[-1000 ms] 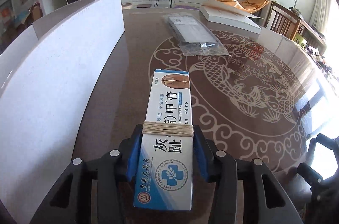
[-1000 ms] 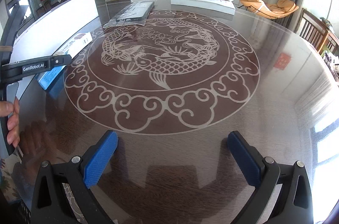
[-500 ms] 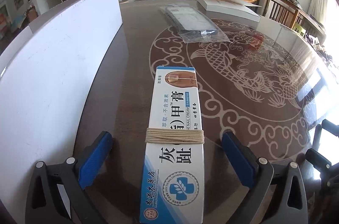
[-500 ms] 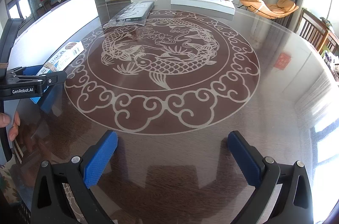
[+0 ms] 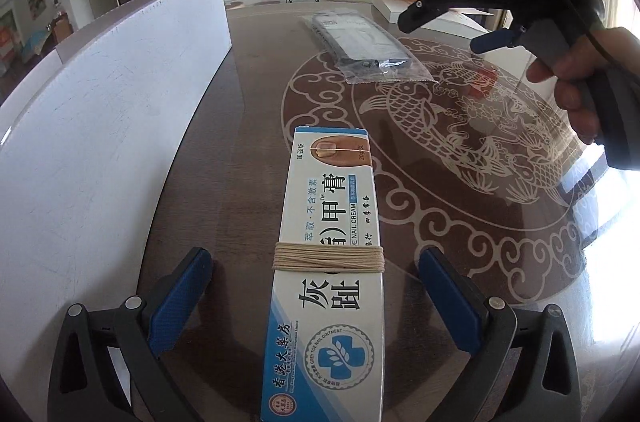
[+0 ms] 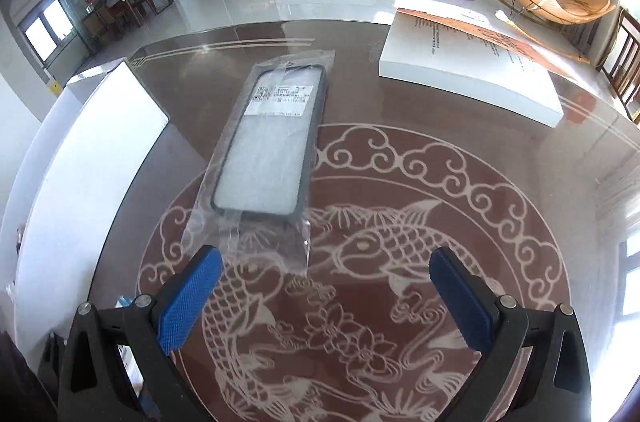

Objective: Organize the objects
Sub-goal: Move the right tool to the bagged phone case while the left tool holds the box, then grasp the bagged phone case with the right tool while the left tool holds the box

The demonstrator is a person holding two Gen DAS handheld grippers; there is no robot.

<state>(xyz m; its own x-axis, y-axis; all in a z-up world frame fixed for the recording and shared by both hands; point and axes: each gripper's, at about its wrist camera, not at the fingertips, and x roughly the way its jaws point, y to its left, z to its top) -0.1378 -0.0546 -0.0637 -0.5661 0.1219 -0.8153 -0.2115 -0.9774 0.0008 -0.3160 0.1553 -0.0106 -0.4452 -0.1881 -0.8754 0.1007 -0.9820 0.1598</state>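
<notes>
A bagged phone case (image 6: pixel 272 146) lies flat on the patterned counter (image 6: pixel 520 182), ahead of the right claw (image 6: pixel 326 296) and a little to its left. The case's long axis runs away from the camera, close to the line the claw points along, so its near, crinkled end of clear plastic sits just beyond the left blue pad (image 6: pixel 188 300). The pads stand wide apart with nothing between them. Going by that layout, the right hand (image 5: pixel 580 78) is the nearer one for this item, and a reach forward with a slight shift left would bring the pads either side of the narrow width.

Closer to the person, an ointment box (image 5: pixel 328 262) bound with twine rests on the counter beside a long white board (image 5: pixel 100 150), its length also pointing away. The left claw (image 5: pixel 316 298) brackets the box's near end, pads spread and clear of both sides, gripping nothing. A large white carton (image 6: pixel 472 78) sits at the counter's far right, well apart from both items.
</notes>
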